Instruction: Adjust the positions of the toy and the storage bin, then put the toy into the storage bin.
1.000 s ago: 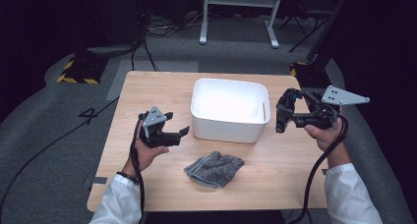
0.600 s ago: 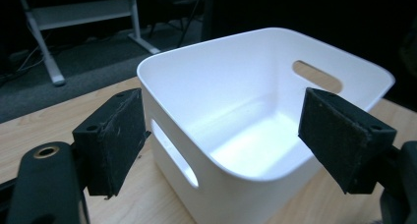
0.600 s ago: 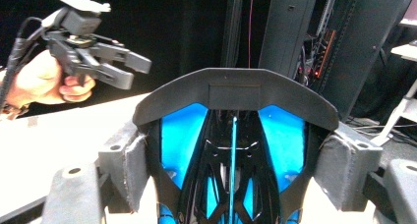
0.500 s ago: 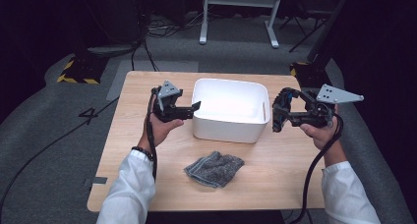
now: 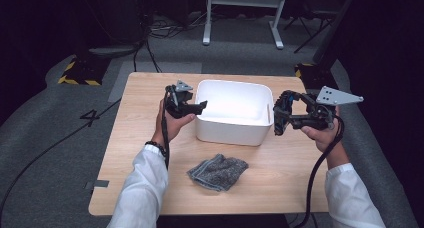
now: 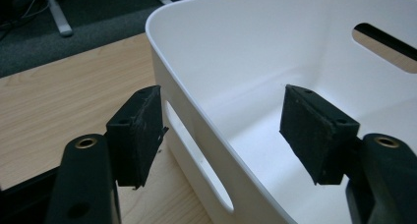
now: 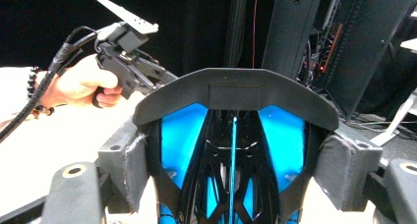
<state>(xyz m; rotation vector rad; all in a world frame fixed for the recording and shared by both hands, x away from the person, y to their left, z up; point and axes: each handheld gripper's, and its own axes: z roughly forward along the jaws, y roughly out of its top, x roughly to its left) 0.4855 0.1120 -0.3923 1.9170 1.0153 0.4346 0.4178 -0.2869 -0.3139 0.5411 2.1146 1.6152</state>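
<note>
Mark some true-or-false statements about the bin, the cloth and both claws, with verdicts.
1. The grey cloth lies inside the white bin. False: it lies on the table, in front of the bin.
2. The left claw straddles a wall of the bin. True: its jaws have just been closing, one pad outside and one inside, and neither touches the wall.
3. The right claw holds nothing. False: it grips a black-and-blue object.
4. Nothing lies in the bin. True.
</note>
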